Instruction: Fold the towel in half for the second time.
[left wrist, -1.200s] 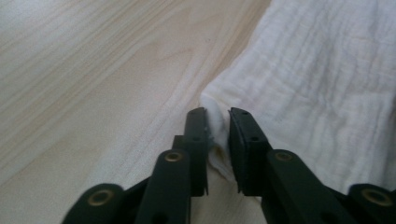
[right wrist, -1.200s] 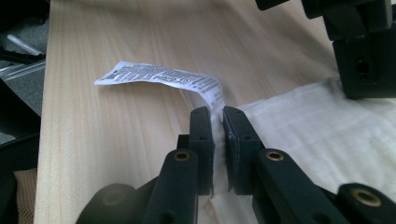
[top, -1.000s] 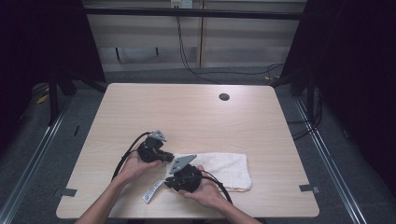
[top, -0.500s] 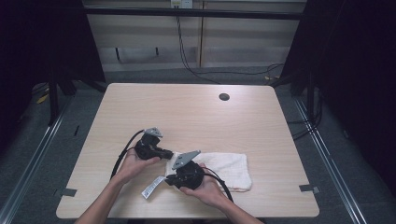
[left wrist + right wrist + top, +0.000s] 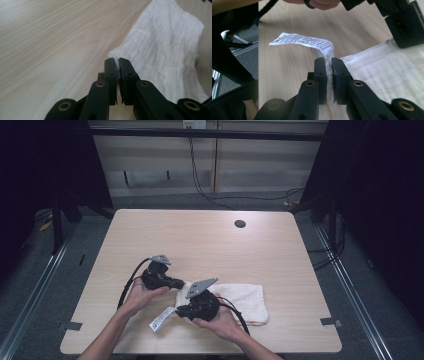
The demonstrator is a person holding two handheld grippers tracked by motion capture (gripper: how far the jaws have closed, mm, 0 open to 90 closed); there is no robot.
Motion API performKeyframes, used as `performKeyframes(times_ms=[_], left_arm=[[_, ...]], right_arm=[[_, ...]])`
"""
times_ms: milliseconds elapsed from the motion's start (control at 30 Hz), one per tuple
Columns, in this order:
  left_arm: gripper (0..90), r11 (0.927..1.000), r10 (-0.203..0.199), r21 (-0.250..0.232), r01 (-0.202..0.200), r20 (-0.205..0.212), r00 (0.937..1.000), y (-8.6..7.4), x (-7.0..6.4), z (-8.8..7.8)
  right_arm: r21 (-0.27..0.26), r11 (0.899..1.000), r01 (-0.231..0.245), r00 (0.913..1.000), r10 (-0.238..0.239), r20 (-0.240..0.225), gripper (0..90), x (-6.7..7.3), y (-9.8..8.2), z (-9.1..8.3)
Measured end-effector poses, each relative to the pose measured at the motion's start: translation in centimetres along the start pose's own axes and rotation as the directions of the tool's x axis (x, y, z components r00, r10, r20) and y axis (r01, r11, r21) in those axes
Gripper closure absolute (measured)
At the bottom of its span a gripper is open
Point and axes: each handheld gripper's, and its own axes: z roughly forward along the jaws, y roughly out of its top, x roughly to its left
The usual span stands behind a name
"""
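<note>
The white towel (image 5: 240, 300) lies on the near part of the wooden table (image 5: 210, 240), at its left end between the two hands. The left gripper (image 5: 118, 62) is clamped on one corner of the towel, and the right gripper (image 5: 329, 62) is clamped on the edge beside the care label (image 5: 302, 41)

I find one printed item: a white care label (image 5: 304, 42) sewn to the corner of the white towel (image 5: 387, 75), curling away toward ten o'clock in the right gripper view. It carries several lines of small black print, too fine and blurred for me to read. I can make out no other text.
</note>
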Motion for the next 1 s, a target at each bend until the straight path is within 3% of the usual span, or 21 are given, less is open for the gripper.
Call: performKeyframes(times_ms=[200,300,467,533,600,867,1000], left_arm=[[85.8,0.9993,-0.024,-0.027,0.024,0.015,0.9996,0.2,0.0,-0.8],[85.8,0.9995,-0.017,-0.025,0.017,0.008,0.9998,0.3,-0.1,-1.3],[85.8,0.9992,-0.001,-0.04,0.001,-0.006,1.0,0.8,-0.5,-2.2],[85.8,0.9987,-0.016,-0.048,0.016,0.0,0.9999,0.9,-0.5,-2.4],[85.8,0.9996,-0.013,-0.026,0.012,-0.021,0.9997,1.1,-0.7,-2.8],[85.7,0.9984,-0.024,-0.052,0.022,-0.038,0.999,1.2,-0.8,-4.8],[85.6,0.9972,-0.025,-0.072,0.022,-0.044,0.9987,1.5,-0.6,-6.2]], right_arm=[[-0.028,1.0,0.0,1.0,0.0,-0.006,83.4,0.1,0.5,-0.7],[-0.054,0.998,-0.021,0.9996,0.02,-0.017,83.4,0.3,0.7,-1.1],[-0.081,0.997,-0.014,0.9998,0.012,-0.016,83.4,0.5,1.3,-1.6],[-0.088,0.996,-0.011,0.9998,0.01,-0.015,83.5,0.7,1.7,-1.9],[-0.086,0.996,-0.001,0.9999,0.0,-0.017,83.6,0.7,2.2,-2.1],[-0.125,0.992,0.026,0.9991,-0.03,-0.031,83.7,1.2,4.2,-2.8],[-0.133,0.989,0.066,0.9971,-0.071,-0.029,83.8,1.6,5.8,-2.8]])
